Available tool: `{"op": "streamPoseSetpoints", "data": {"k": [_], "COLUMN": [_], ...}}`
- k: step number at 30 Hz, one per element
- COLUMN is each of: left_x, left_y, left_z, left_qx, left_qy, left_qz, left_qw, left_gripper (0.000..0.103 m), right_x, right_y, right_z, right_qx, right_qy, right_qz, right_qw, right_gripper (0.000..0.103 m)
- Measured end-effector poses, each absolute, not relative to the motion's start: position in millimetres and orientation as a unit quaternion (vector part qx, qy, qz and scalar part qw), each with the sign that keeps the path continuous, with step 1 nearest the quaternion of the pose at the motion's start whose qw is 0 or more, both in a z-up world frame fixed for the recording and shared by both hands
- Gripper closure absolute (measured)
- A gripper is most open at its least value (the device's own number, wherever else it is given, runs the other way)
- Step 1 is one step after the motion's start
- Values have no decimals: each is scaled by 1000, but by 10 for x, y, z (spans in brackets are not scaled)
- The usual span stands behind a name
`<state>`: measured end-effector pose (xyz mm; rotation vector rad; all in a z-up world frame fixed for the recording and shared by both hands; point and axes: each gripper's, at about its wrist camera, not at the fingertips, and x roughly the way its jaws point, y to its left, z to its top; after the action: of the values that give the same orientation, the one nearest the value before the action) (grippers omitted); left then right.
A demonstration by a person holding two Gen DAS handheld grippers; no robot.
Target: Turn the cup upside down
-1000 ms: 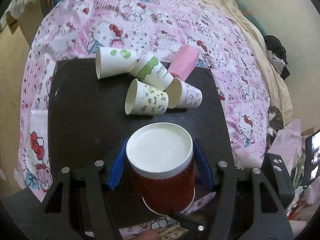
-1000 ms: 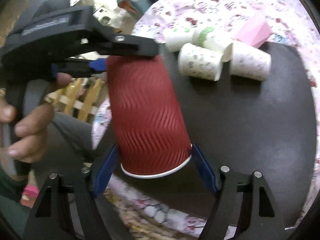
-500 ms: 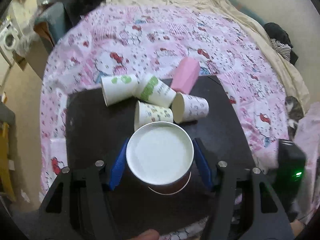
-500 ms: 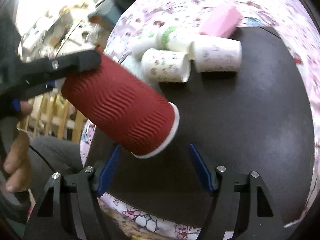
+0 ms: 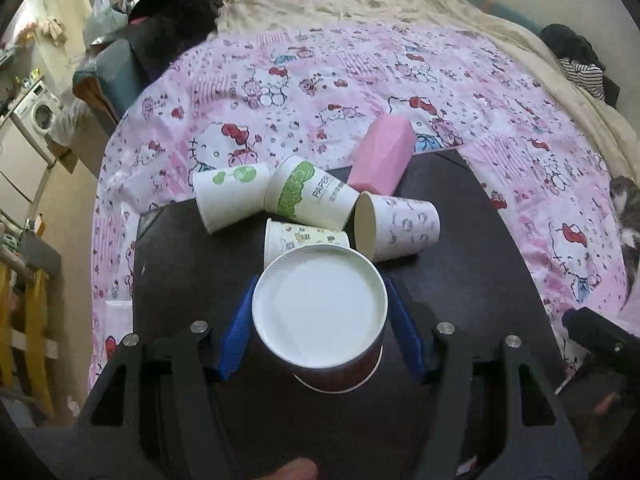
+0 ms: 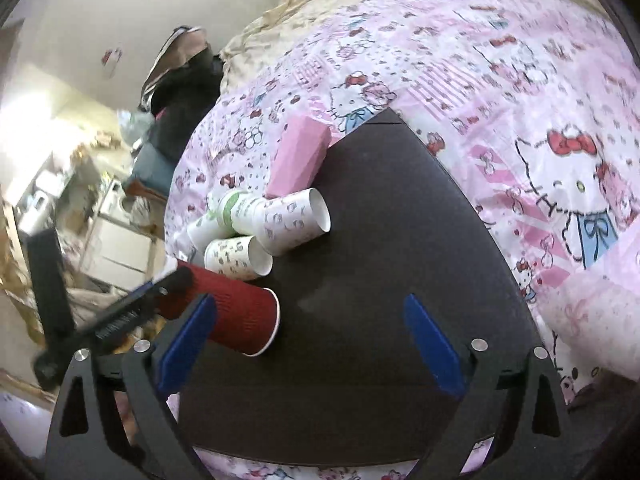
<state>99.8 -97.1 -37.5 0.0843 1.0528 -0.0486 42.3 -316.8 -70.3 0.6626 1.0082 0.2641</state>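
Note:
A red ribbed paper cup (image 5: 320,312) with a white base sits between the blue pads of my left gripper (image 5: 320,326), base facing the camera, rim toward the black board (image 5: 460,264). The left gripper is shut on it. In the right wrist view the red cup (image 6: 236,316) is tilted over the board's left part, held by the other gripper. My right gripper (image 6: 308,344) is open and empty, back from the cup over the board (image 6: 400,240).
Several white printed paper cups (image 5: 304,200) lie on their sides at the board's far edge, with a pink box (image 5: 382,156) behind them. The board rests on a pink patterned bedsheet (image 5: 360,80). Room clutter lies to the left.
My right gripper let go of the red cup and drew back to the right. The left gripper has turned and lifted the cup, so its base now faces the left camera.

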Motion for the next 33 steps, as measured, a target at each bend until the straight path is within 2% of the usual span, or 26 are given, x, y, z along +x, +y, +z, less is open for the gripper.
{"op": "streamPoseSetpoints", "data": {"k": [5,10,12,14,16,22,27,33], "left_x": [1006,1008,998,982,954,842,503,39], "left_y": [-1018,-994,-1005,-1004,-979,-836,-540,-152], "left_z": [-384,-497,-547,-570,-536,-349,7,308], "left_qx": [64,61,62,62,50,13,-11,-7], "left_qy": [472,480,490,492,485,469,407,333], "left_qz": [-12,-18,-20,-19,-25,-31,-20,15], "left_qw": [879,875,869,868,873,883,913,943], "left_gripper": [43,41,33,10,2,1,1,1], "right_x": [445,422,431,435,435,448,411,241], "right_y": [-3205,-3113,-3100,-3098,-3087,-3023,-2942,-2578], "right_z": [-732,-624,-634,-639,-640,-579,-433,-40], "right_qx": [335,309,308,308,306,280,248,149], "right_qy": [474,464,467,467,466,462,440,383], "right_qz": [128,141,140,139,140,139,132,136], "right_qw": [804,818,817,817,818,830,853,901], "right_gripper": [6,6,6,6,6,6,6,5]}}
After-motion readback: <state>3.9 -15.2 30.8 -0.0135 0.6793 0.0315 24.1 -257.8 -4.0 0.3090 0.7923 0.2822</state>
